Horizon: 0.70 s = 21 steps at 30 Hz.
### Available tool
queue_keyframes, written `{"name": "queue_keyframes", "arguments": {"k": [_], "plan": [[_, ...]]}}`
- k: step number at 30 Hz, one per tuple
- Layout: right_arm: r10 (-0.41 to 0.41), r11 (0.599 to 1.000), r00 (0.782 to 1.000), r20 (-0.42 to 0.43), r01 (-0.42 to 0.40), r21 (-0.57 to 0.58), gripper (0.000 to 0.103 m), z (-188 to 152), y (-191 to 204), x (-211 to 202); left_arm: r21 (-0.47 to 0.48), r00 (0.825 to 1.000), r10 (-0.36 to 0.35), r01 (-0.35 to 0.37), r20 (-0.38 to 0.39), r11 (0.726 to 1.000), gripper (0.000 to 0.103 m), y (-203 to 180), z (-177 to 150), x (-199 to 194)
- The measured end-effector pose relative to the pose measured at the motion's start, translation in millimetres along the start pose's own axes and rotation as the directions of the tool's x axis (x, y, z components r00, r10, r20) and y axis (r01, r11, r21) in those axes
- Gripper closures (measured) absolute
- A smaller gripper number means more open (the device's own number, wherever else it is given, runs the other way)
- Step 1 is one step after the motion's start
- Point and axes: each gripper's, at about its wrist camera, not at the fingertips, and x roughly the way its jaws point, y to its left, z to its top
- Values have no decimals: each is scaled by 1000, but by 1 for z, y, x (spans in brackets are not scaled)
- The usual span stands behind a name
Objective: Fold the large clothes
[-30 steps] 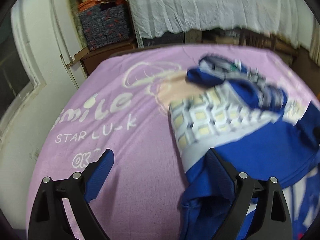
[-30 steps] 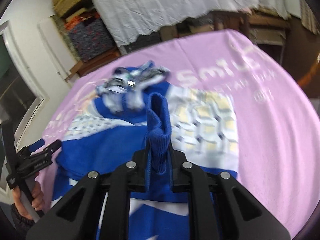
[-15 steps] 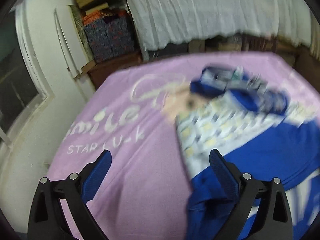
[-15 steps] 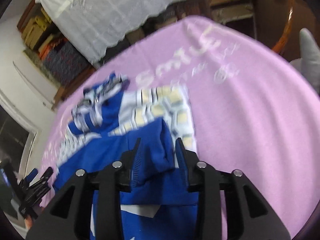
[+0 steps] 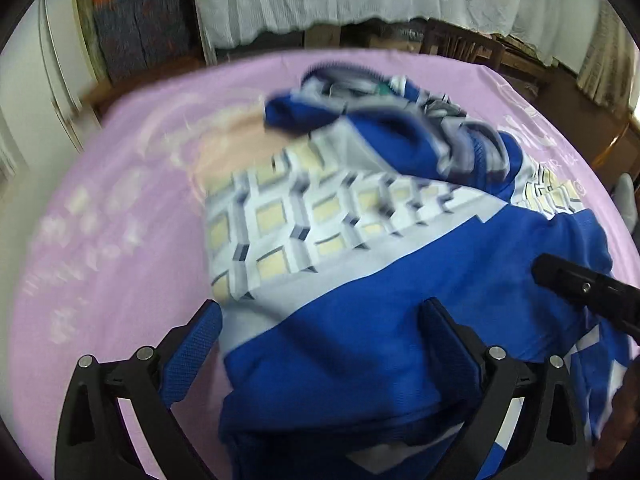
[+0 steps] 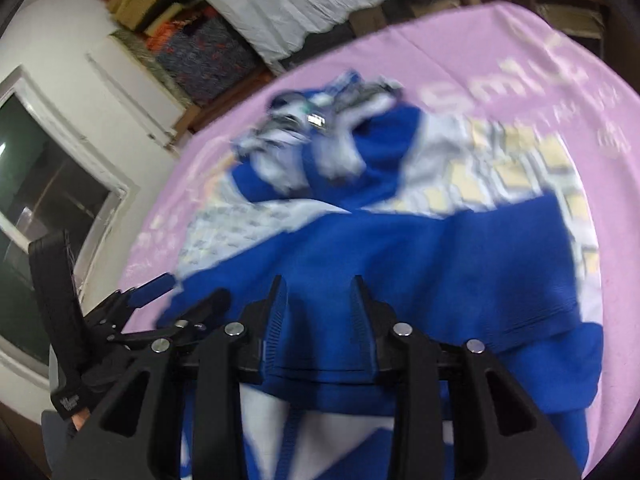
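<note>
the printed lettering (image 5: pixel 92 236) on the pink sheet (image 5: pixel 132 312) is smeared by motion blur on the left and cannot be read; on the right only "smi" shows before the picture's edge cuts it. the crumpled far end of the blue jacket (image 6: pixel 400 264), grey and white folds, is too blurred to sort out. its near hem runs out under both frames' lower edges. the right tool (image 6: pixel 320 300) has blue cloth between its fingers, but blur hides whether the pads press it. the left tool (image 6: pixel 176 292) is partly covered by the right tool's frame. the hand (image 6: pixel 78 424) holding it is nearly all hidden.
</note>
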Motion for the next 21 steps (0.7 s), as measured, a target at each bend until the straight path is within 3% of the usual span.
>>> {"name": "queue_keyframes", "arguments": {"k": [1,5,8,12,14,16,18,21], "plan": [[5,1000,1000,1,-5,21,86,1,-10,0,-4,1000,-6,6,-4,1000,3,1,1,-1],[-9,994,998,61,2,107,87,5,-43,-23,-10,1000,-16,16,-15,1000,3,5,0,-2],[-3,987,997,79,-10,158,99,3,-61,-35,-28,999,-33,33,-21,999,3,11,-1,-3],[-48,985,985,168,18,174,89,-1,-68,-62,-63,999,-11,13,43,998,4,20,-4,-24],[25,986,975,219,-60,155,88,-5,-66,-81,-67,996,-11,18,94,998,4,22,-5,-39],[44,990,970,238,-75,121,88,-8,-63,-88,-55,988,-31,40,152,998,4,20,-9,-56],[38,995,972,231,-60,86,88,-12,-58,-90,-28,983,-37,42,179,999,4,15,-14,-64],[31,995,985,169,-46,90,88,-12,-61,-77,34,992,-5,1,124,999,4,0,-18,-47]]}}
